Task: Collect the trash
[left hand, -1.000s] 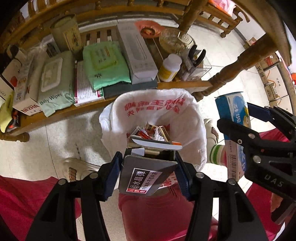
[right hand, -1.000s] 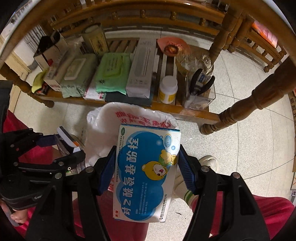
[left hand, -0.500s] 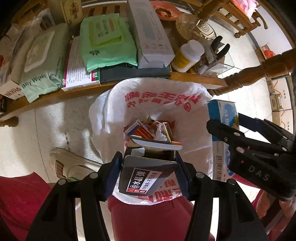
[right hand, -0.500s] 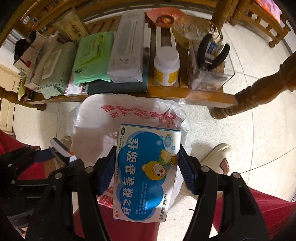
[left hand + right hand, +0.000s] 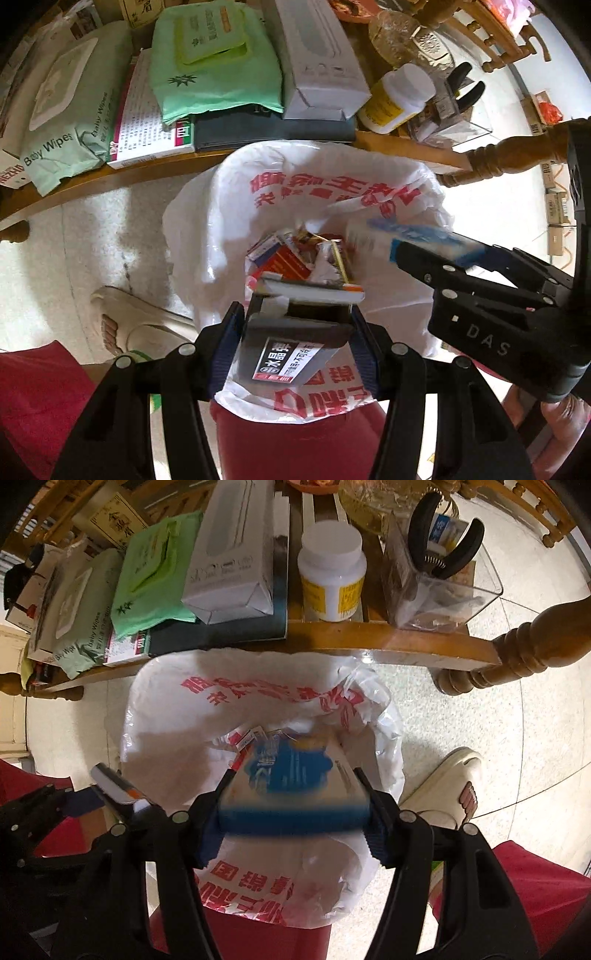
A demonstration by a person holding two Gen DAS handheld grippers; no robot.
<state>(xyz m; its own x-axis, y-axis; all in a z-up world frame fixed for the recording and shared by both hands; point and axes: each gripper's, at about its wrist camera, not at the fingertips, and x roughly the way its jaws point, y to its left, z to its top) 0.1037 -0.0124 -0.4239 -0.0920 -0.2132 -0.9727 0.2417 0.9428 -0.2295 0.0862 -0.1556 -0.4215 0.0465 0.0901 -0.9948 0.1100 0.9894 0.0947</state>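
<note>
Left claw [image 5: 297, 328], lower centre of the left wrist view, is clamped on a dark box [image 5: 291, 345] with a black-and-white label; the box's opened top flap lies over the bag's mouth. Right claw [image 5: 291, 805], lower centre of the right wrist view, is clamped on a blue-and-white box [image 5: 291, 786], blurred and tilted forward over the same mouth; in the left wrist view this claw enters from the right edge. The white bag [image 5: 229, 229] with red print lines a red bin [image 5: 295, 443] at frame centre and already holds crumpled wrappers and small cartons [image 5: 288, 258]. Above it in both views, a wooden surface [image 5: 369, 642] carries wipes packs [image 5: 218, 62], a white carton [image 5: 317, 55], a white bottle [image 5: 332, 576] and a clear tray [image 5: 443, 602] with pliers. A slippered foot [image 5: 450, 790] rests on the tiled floor, right of the bag.
</note>
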